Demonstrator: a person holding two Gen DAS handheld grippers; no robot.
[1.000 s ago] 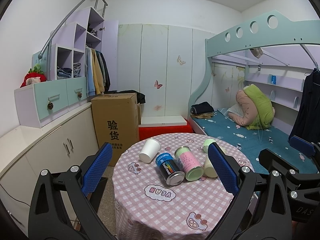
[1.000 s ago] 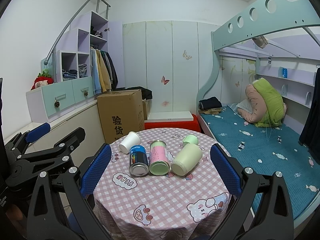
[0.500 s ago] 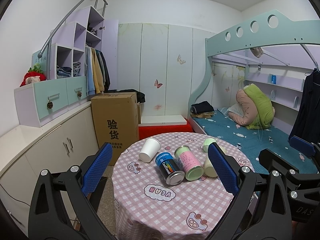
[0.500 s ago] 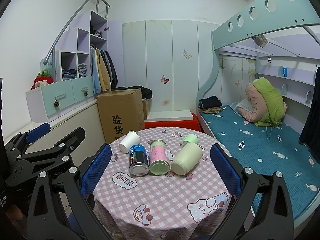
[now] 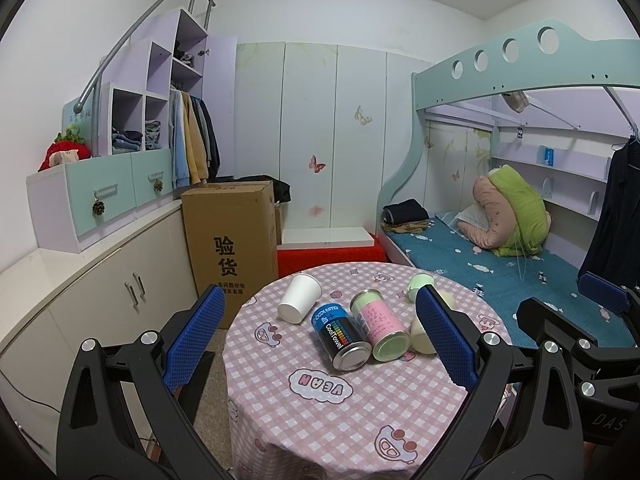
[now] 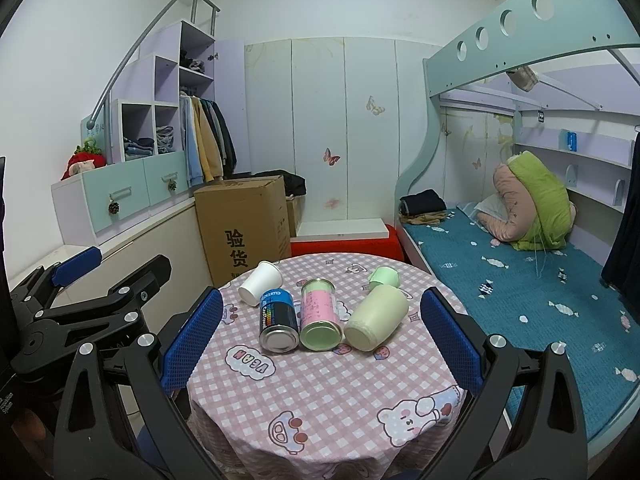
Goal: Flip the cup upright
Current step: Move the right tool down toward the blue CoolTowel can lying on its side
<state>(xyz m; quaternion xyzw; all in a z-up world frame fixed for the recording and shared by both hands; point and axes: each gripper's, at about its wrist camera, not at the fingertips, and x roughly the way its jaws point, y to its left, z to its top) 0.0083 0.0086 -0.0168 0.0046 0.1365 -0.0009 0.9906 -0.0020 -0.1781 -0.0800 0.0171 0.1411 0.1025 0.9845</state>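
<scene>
Several cups and cans lie on their sides on a round table with a pink checked cloth (image 6: 320,392). A white paper cup (image 6: 261,283) (image 5: 300,298) lies far left. A pale green cup (image 6: 377,317) lies at the right, partly hidden by my fingers in the left wrist view (image 5: 422,334). A small green cup (image 6: 384,278) lies behind it. My left gripper (image 5: 316,354) and right gripper (image 6: 320,348) are open and empty, held short of the table's near side.
A blue-black can (image 6: 278,320) and a pink-green can (image 6: 320,314) lie between the cups. A cardboard box (image 6: 244,228) stands behind the table. A bunk bed (image 6: 520,272) is at the right, cabinets (image 5: 100,300) at the left.
</scene>
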